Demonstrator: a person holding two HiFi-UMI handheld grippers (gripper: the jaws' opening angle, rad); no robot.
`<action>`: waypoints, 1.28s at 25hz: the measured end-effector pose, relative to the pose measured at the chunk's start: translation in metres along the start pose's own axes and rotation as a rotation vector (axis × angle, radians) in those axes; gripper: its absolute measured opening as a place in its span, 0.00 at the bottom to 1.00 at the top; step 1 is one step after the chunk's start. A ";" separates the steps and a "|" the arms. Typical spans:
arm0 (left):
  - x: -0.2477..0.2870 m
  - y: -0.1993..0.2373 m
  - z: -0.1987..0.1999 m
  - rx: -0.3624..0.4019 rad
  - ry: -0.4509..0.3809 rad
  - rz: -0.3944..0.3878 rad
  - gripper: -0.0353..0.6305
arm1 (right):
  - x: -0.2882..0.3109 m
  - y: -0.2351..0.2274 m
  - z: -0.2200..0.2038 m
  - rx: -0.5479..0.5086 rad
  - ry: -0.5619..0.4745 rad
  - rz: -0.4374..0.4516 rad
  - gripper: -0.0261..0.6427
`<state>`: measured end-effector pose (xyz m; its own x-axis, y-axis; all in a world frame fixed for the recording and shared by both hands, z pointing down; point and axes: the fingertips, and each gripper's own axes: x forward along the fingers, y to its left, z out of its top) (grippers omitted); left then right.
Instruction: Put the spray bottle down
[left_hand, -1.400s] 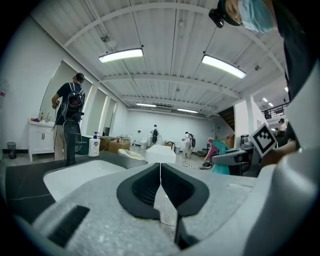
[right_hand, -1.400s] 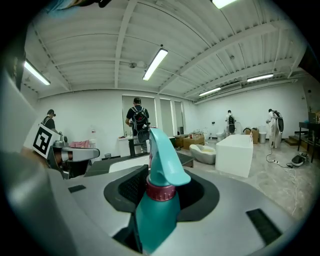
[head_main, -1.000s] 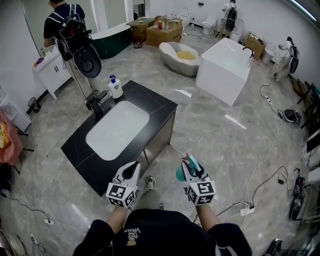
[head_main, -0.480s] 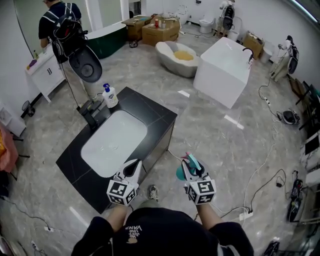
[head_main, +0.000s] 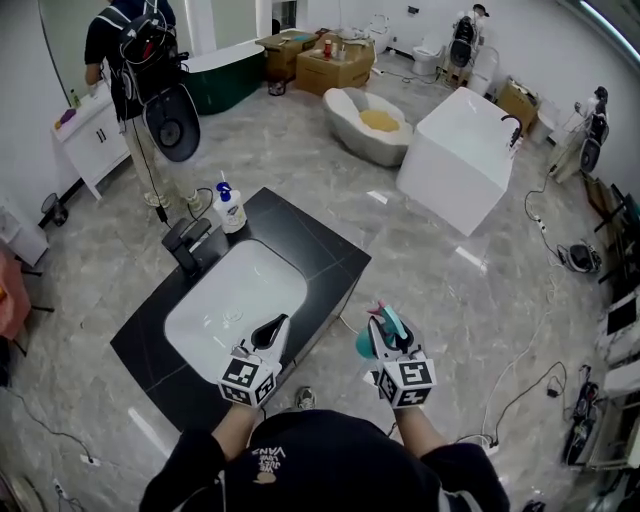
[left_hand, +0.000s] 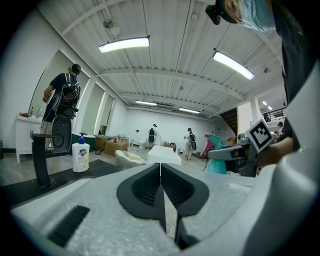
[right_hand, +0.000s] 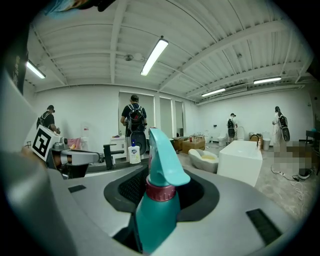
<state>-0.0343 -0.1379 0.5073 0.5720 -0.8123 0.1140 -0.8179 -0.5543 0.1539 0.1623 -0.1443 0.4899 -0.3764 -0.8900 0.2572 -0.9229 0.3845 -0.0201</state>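
My right gripper (head_main: 382, 328) is shut on a teal spray bottle (head_main: 371, 340) with a dark red collar, held upright over the floor just right of the black counter (head_main: 318, 240). In the right gripper view the spray bottle (right_hand: 156, 200) fills the space between the jaws of the right gripper (right_hand: 161, 186). My left gripper (head_main: 276, 324) is shut and holds nothing, over the counter's near edge by the white sink basin (head_main: 235, 305). In the left gripper view the left gripper's (left_hand: 160, 170) pads meet, and the spray bottle (left_hand: 216, 161) shows at the right.
A soap pump bottle (head_main: 230, 208) and a black faucet (head_main: 185, 246) stand at the counter's far side. A person with a backpack (head_main: 140, 50) is beyond. A white rectangular tub (head_main: 465, 140), an oval tub (head_main: 370, 115), boxes (head_main: 335, 62) and floor cables (head_main: 545, 385) surround.
Both grippers have moved forward towards the counter. The left one has gone from over the floor to over the counter's near edge. The grip on the spray bottle is unchanged.
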 end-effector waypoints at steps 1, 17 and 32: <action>0.003 0.005 0.000 0.000 0.002 -0.001 0.08 | 0.007 0.000 0.001 -0.002 0.001 0.002 0.29; 0.038 0.053 -0.016 -0.036 0.066 0.100 0.08 | 0.107 -0.012 0.017 -0.009 0.008 0.128 0.29; 0.066 0.086 -0.013 -0.090 0.021 0.428 0.08 | 0.226 -0.026 0.024 -0.133 0.029 0.428 0.29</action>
<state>-0.0660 -0.2370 0.5413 0.1849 -0.9609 0.2063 -0.9733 -0.1500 0.1735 0.0995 -0.3610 0.5253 -0.7179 -0.6377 0.2793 -0.6655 0.7463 -0.0067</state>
